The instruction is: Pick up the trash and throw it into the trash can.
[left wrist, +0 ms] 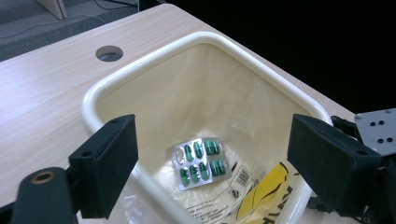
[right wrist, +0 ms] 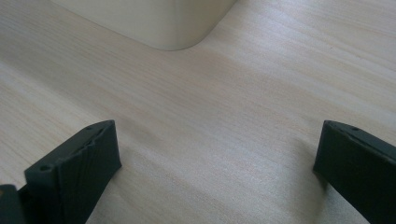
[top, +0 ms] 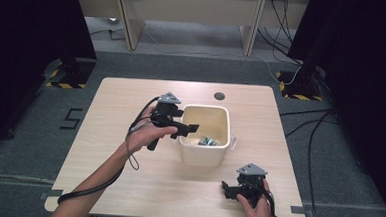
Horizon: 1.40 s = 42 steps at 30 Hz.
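Jaws wide on both grippers, nothing pinched in either one.

Nearest up, the right gripper (top: 233, 188) sits low by the table's (top: 127, 185) near edge toward the right corner, held by the right hand (top: 258, 212), jaws spread with just bare wood between them and a corner of the cream bin (right wrist: 159, 23) ahead. Further in, the left gripper (top: 192, 128) is held by the left hand (top: 142, 136) over the bin's left rim, its jaws gaping above the opening. Down on the bin's floor, around the middle of the table, lies the blister pack of green capsules (left wrist: 201, 162) flat on a yellow-printed plastic bag (left wrist: 252, 191). Toward the far edge there's a round cable hole (top: 219, 96).
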Tool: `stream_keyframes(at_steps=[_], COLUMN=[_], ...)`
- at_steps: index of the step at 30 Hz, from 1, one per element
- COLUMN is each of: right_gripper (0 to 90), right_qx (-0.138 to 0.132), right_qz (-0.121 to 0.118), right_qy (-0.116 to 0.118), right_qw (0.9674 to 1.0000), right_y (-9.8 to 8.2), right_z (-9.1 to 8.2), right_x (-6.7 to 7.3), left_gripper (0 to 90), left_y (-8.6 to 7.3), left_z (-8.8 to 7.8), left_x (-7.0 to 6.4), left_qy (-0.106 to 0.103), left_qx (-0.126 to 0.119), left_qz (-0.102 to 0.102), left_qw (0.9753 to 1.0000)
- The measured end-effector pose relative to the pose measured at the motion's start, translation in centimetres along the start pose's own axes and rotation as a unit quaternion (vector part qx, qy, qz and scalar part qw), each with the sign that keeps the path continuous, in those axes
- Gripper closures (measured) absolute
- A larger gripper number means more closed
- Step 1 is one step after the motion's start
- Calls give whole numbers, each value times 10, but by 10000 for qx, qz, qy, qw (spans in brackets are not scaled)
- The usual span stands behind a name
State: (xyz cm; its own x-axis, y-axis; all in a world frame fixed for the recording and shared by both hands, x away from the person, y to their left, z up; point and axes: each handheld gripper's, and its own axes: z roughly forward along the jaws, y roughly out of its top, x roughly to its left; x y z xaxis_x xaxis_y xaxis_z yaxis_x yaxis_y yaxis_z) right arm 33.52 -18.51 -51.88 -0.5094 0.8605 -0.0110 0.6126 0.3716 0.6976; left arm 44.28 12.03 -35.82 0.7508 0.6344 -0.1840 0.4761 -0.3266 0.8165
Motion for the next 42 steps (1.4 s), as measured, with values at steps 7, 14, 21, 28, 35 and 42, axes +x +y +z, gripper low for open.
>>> stream_keyframes(at_steps=[7,14,21,28,35,42], right_gripper=[3,3,3,3,3,3], right_qx=[0,-4,-1,4,9,9], right_qz=[0,-4,0,-5,5,4], right_qy=[-1,-3,-1,-3,0,0], right_qw=[10000,10000,10000,10000,10000,10000], right_y=[0,0,0,0,0,0], right_z=[0,0,0,0,0,0], right_x=[0,0,0,0,0,0], left_gripper=[155,155,155,155,155,155], left_y=[-7,-16,-30,-45,-60,-77], left_z=[-13,-22,-28,-30,-30,-30], left_x=[11,17,23,30,32,34], left_qy=[62,122,173,293,396,374], left_qx=[-84,-207,-261,-283,-294,-338], left_qz=[-124,-153,-239,-300,-311,-435], left_qw=[9999,9996,9992,9987,9983,9978])
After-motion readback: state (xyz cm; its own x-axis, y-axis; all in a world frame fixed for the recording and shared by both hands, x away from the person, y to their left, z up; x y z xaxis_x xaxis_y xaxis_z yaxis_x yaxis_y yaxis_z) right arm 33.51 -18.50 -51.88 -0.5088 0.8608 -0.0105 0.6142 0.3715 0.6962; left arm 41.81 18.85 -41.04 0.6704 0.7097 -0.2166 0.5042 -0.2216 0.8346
